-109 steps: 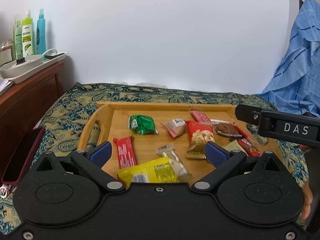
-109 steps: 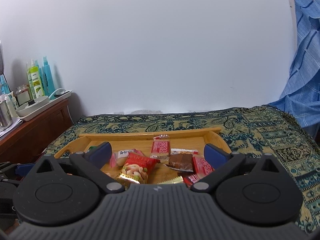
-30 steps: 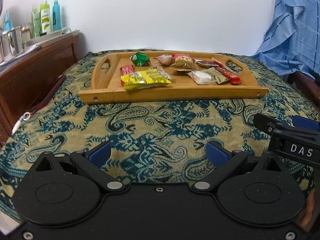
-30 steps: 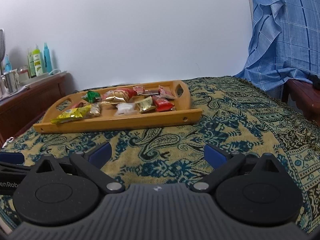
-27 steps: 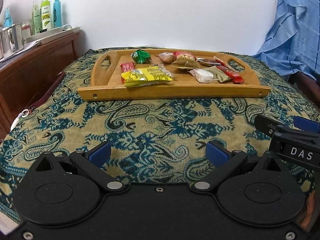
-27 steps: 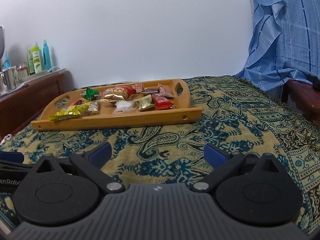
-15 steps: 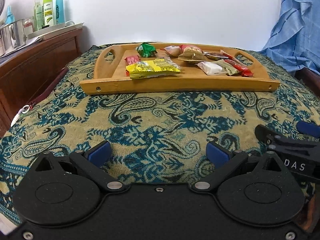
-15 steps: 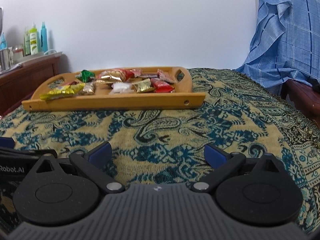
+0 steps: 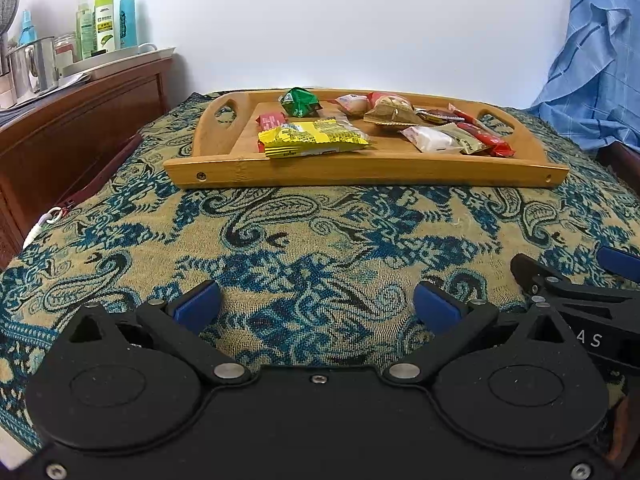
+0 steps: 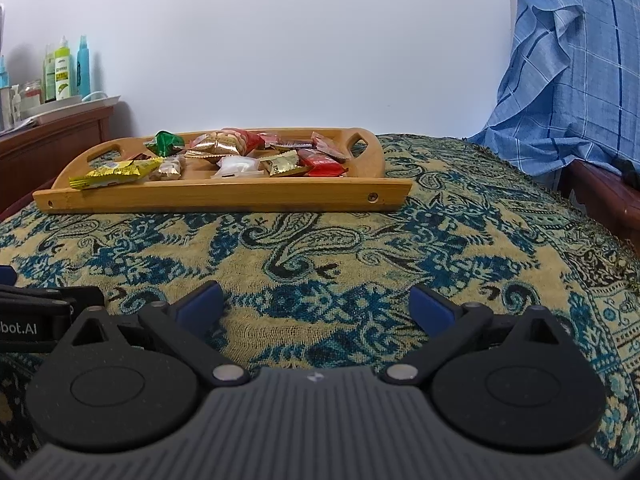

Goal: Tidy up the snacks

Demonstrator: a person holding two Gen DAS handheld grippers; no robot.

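A wooden tray (image 9: pixel 360 170) sits on the patterned cloth, far ahead of both grippers; it also shows in the right wrist view (image 10: pixel 224 196). It holds several snack packets: a yellow packet (image 9: pixel 312 138), a green one (image 9: pixel 299 101), a white one (image 9: pixel 430 139) and red ones (image 9: pixel 484 140). My left gripper (image 9: pixel 316 306) is open and empty, low over the cloth. My right gripper (image 10: pixel 316 306) is open and empty, beside it at the same height. The right gripper also shows at the right of the left wrist view (image 9: pixel 580 280).
A brown wooden cabinet (image 9: pixel 76 132) stands at the left with bottles (image 9: pixel 105 20) and a white tray on top. A blue plaid cloth (image 10: pixel 572 72) hangs at the right over dark wooden furniture (image 10: pixel 604 196). The patterned cloth (image 10: pixel 360 256) covers the surface.
Both grippers have pulled back from above the tray and dropped low over the cloth near its front edge. Both stayed open and empty.
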